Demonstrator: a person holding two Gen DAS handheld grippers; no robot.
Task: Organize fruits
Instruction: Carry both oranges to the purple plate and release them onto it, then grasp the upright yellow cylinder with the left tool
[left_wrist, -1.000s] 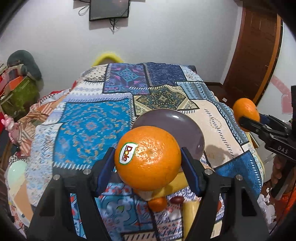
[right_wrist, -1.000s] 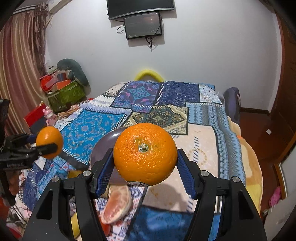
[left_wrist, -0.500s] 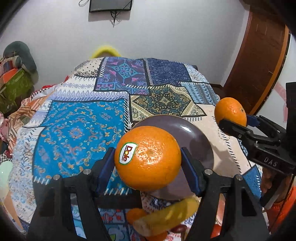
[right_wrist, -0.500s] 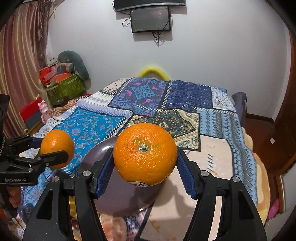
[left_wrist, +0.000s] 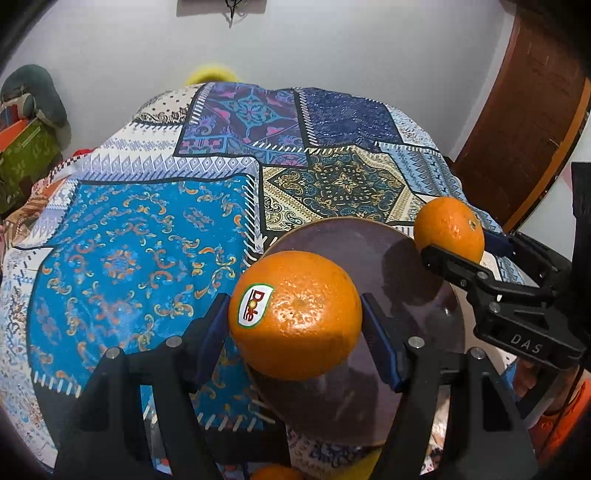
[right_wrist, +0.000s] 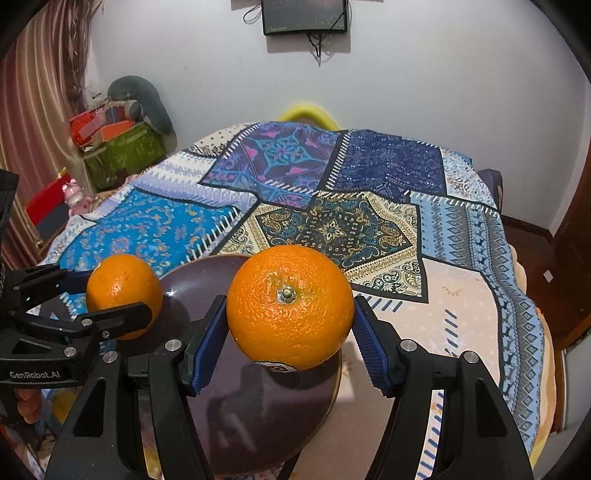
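My left gripper (left_wrist: 295, 321) is shut on an orange with a Dole sticker (left_wrist: 295, 314) and holds it above the left part of a dark purple plate (left_wrist: 354, 243). My right gripper (right_wrist: 290, 325) is shut on a second orange (right_wrist: 290, 306), stem end up, above the right part of the same plate (right_wrist: 195, 273). Each gripper shows in the other's view: the right one with its orange (left_wrist: 448, 229) at the plate's right rim, the left one with its orange (right_wrist: 123, 295) at the plate's left rim.
The plate lies on a bed with a patchwork cover (left_wrist: 147, 236). Yellow and orange fruit pieces (left_wrist: 280, 472) lie near the front edge, mostly hidden. A wooden door (left_wrist: 524, 122) stands on the right, boxes and clutter (right_wrist: 114, 144) on the left.
Both grippers have moved forward and down with their oranges, from beside the plate to over it. The loose fruit at the front has slipped almost out of view.
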